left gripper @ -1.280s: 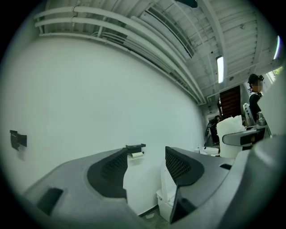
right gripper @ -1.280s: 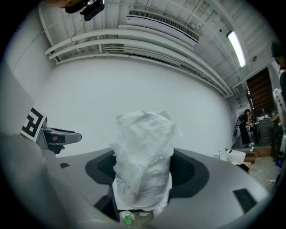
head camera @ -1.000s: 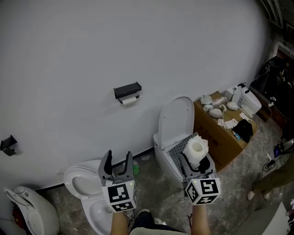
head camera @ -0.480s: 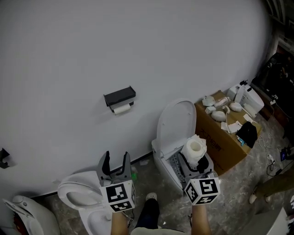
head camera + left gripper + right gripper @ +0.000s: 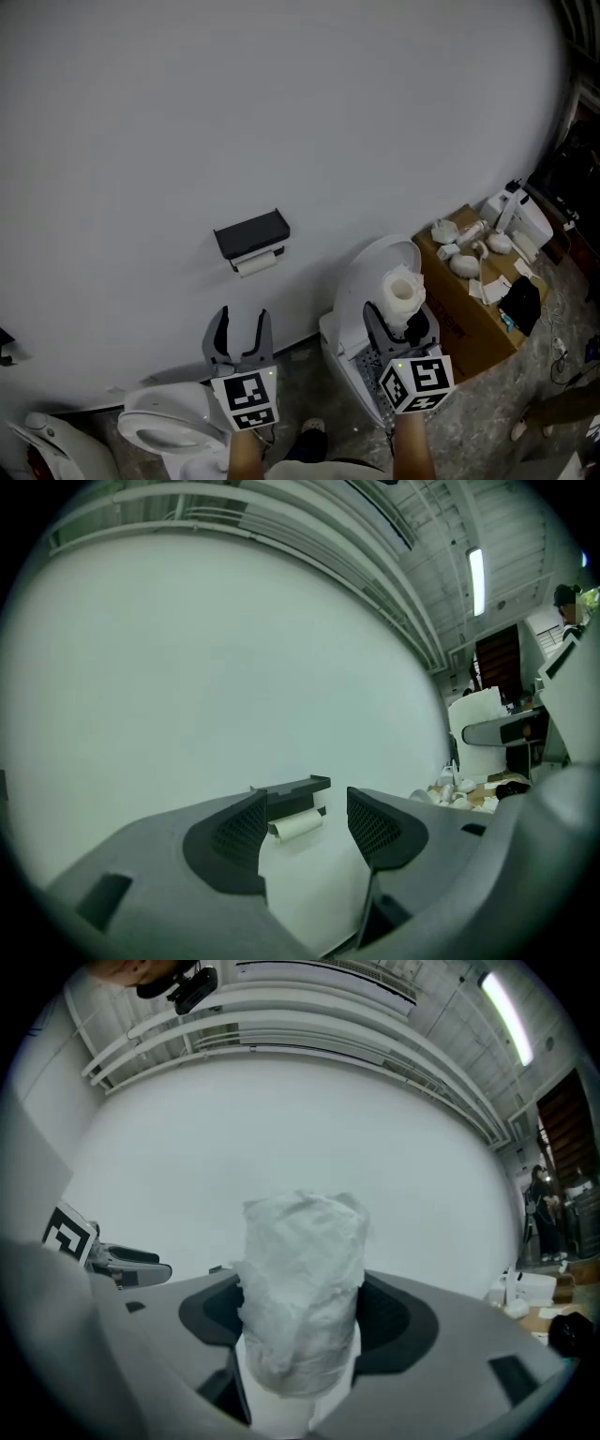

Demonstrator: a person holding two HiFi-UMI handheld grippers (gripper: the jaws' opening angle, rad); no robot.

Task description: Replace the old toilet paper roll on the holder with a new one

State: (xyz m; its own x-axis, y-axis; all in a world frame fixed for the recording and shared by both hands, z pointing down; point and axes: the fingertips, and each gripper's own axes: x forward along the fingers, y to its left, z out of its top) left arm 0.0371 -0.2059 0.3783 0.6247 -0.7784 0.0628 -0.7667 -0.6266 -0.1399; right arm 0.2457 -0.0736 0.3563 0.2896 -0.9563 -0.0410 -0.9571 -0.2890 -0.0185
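Observation:
A black holder (image 5: pixel 251 234) hangs on the white wall, with a thin, nearly used-up roll (image 5: pixel 256 264) under it; the holder (image 5: pixel 292 789) and old roll (image 5: pixel 296 825) also show between the jaws in the left gripper view. My left gripper (image 5: pixel 240 334) is open and empty, pointing at the wall below the holder, well short of it. My right gripper (image 5: pixel 397 323) is shut on a full white toilet paper roll (image 5: pixel 403 292), which stands upright between the jaws (image 5: pixel 302 1290) in the right gripper view.
Below me are a white toilet with raised lid (image 5: pixel 375 281) on the right and a second toilet bowl (image 5: pixel 164 427) at lower left. A cardboard box (image 5: pixel 483 309) with white bottles and clutter stands at right against the wall.
Both grippers have moved closer to the wall; the holder now sits larger and lower in the head view, just above the left gripper. The new roll stays gripped on the right.

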